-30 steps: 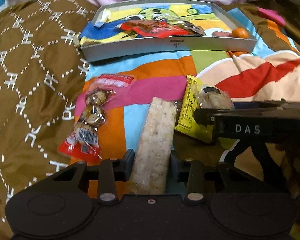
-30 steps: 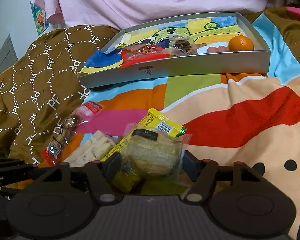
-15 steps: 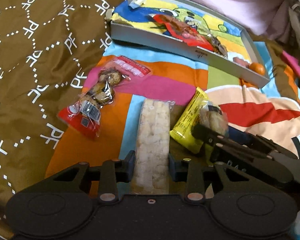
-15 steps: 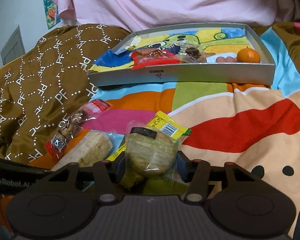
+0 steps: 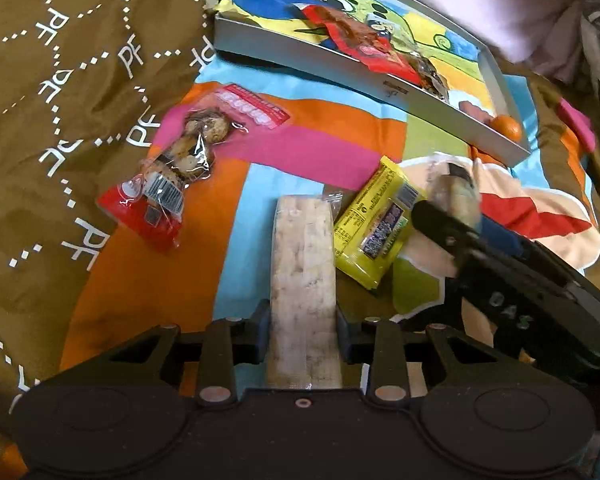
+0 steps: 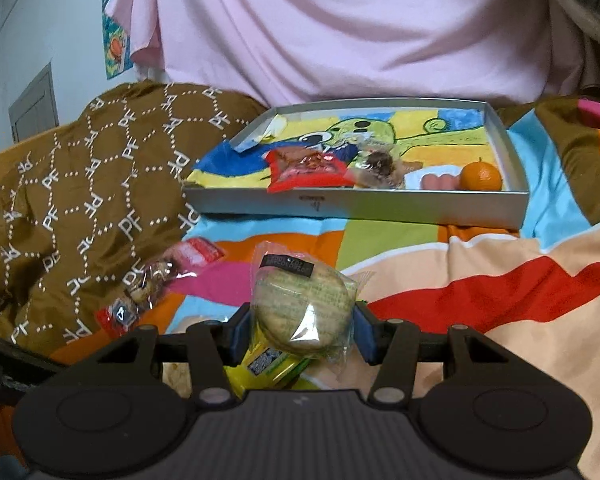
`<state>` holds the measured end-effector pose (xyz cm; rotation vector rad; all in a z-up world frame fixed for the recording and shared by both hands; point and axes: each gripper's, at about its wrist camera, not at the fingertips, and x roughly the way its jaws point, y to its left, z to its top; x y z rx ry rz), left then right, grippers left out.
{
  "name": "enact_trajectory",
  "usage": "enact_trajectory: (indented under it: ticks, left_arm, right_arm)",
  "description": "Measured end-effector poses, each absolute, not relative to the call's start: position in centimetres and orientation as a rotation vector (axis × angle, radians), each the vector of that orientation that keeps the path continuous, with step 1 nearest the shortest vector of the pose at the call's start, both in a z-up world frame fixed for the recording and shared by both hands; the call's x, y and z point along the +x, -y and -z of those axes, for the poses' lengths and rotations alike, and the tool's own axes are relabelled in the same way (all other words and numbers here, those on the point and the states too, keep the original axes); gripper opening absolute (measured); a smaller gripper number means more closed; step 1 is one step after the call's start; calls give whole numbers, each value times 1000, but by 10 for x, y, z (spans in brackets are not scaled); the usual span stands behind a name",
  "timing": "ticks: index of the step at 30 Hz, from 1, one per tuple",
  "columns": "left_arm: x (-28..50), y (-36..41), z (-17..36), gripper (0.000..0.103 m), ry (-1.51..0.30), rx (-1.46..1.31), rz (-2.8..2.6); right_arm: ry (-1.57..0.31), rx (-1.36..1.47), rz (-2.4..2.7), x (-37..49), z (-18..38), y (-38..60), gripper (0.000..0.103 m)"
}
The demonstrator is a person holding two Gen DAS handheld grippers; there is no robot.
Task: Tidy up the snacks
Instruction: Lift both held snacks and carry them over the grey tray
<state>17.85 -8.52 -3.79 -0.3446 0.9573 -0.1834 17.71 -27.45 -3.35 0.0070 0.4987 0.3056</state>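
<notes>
Snacks sit clamped in both my grippers over the bed: left gripper [image 5: 302, 330] squeezing the rice bar [image 5: 302, 280], right gripper [image 6: 302, 330] pinching the wrapped cookie [image 6: 304, 308], near the tray [image 6: 360, 204].

Your left tongs [image 5: 302, 334] sit at the bottom middle of the left wrist view, with the long rice-cracker pack [image 5: 302, 280] between them, running up toward the frame's centre. Just right of it lies the flat snack bar [image 5: 376, 232], and further right your right tongs [image 5: 452, 220] come in from the lower right, with the round wrapped biscuit [image 6: 304, 308] between them. To the left of the cracker pack, apart from it, lies the bag of cookies [image 5: 180, 172] on the bed cover [image 5: 320, 152]. Behind all these, across the upper frame, stands the tray [image 5: 340, 72], holding a snack packet [image 5: 360, 42] near its middle and a mandarin [image 5: 507, 126] in its right end.
</notes>
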Motion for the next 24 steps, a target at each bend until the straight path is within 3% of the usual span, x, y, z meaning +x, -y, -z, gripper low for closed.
enact_trajectory:
  ticks: [15,24]
  left_arm:
    - [201,97,41,34,-971,-311,171]
    - [178,104,12,34,-708,-323,134]
  right_arm:
    - [-469,21,-290,176,25,280,56]
    - [-374,36,-245,173,10,290,57]
